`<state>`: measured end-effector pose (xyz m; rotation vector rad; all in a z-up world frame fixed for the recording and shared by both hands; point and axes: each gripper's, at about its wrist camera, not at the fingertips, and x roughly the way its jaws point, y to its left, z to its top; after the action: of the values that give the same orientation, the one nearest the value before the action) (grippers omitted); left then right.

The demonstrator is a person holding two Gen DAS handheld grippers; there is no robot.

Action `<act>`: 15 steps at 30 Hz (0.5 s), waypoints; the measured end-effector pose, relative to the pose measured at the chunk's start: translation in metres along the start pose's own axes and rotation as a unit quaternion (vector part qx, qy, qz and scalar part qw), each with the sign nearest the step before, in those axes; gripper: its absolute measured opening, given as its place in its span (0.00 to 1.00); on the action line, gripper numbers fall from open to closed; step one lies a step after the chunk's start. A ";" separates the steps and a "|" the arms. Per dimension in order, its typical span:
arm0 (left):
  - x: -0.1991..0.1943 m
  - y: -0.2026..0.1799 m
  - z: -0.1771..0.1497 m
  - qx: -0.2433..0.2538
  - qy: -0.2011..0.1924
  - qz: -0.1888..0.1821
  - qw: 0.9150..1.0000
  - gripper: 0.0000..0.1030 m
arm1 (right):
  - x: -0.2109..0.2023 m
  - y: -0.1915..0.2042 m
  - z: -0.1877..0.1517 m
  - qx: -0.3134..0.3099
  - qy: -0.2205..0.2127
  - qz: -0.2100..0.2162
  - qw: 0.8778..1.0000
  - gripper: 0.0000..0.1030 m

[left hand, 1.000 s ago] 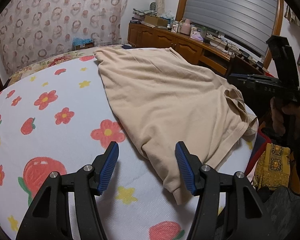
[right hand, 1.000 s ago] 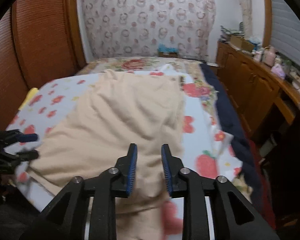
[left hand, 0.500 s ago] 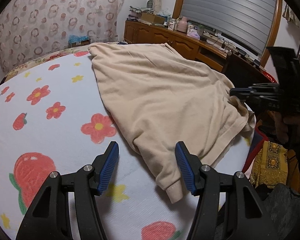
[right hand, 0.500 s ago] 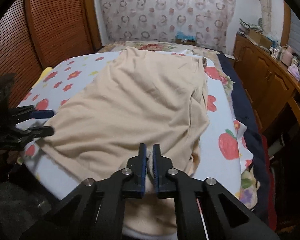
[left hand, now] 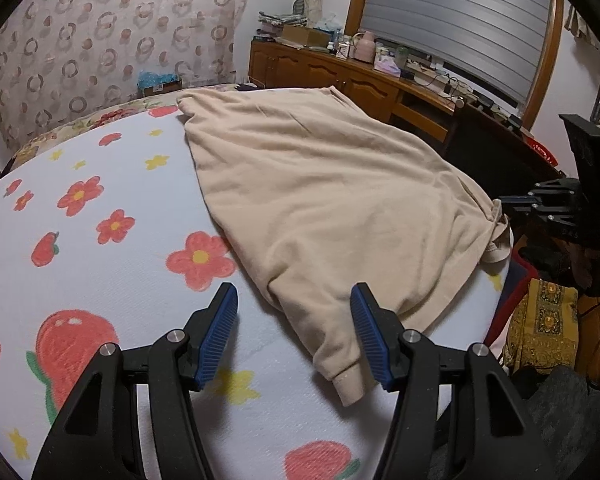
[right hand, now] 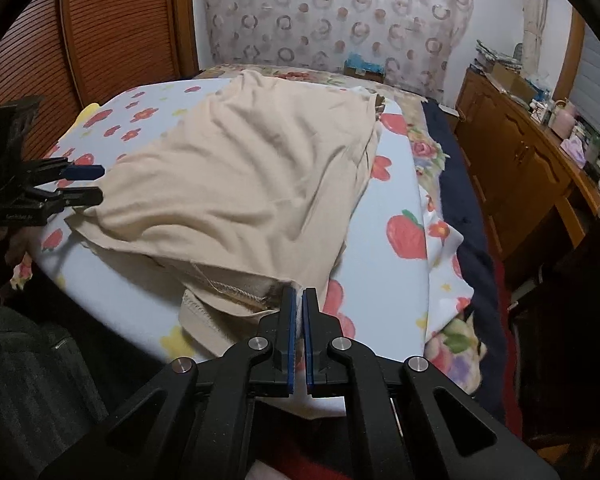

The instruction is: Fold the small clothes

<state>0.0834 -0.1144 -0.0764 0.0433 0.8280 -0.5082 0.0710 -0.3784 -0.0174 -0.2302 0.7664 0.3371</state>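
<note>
Since a second ago the right gripper [right hand: 298, 294] has closed its jaws and drawn back toward the near edge of the bed [left hand: 112, 280], so the cloth now lies mostly beyond its tips instead of under them. Its blue pads are pinched on a corner of the beige garment [right hand: 240, 184] at that near edge, beside a stitched hem. Spread over the flowered, strawberry-printed sheet, the garment reaches from the far end of the bed to the near edge, with one cuffed sleeve [left hand: 340, 364] trailing nearest. The left gripper [left hand: 294, 334] hovers with its jaws spread apart, the sleeve lying between them but unpressed. Along the right wall stands a cluttered wooden cabinet [left hand: 340, 76].
</note>
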 end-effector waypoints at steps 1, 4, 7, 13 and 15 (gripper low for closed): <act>-0.001 0.000 0.000 0.001 0.000 0.000 1.000 0.58 | -0.001 0.001 0.002 0.000 -0.002 -0.003 1.000 0.03; -0.002 0.001 -0.001 -0.001 0.000 0.000 1.000 0.58 | -0.007 -0.001 0.009 0.019 -0.016 -0.005 1.000 0.11; -0.003 0.003 -0.002 -0.002 0.004 0.000 1.000 0.58 | -0.008 -0.003 0.010 0.032 -0.038 -0.025 0.998 0.25; -0.007 0.008 -0.008 0.001 0.019 0.006 1.000 0.58 | 0.005 0.000 0.005 0.062 -0.049 -0.020 0.997 0.43; -0.007 0.009 -0.010 -0.002 0.022 0.005 1.000 0.58 | 0.015 -0.001 0.003 0.069 -0.037 -0.020 0.997 0.44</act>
<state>0.0767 -0.1015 -0.0792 0.0559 0.8710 -0.4976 0.0830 -0.3750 -0.0261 -0.1022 0.7081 0.2520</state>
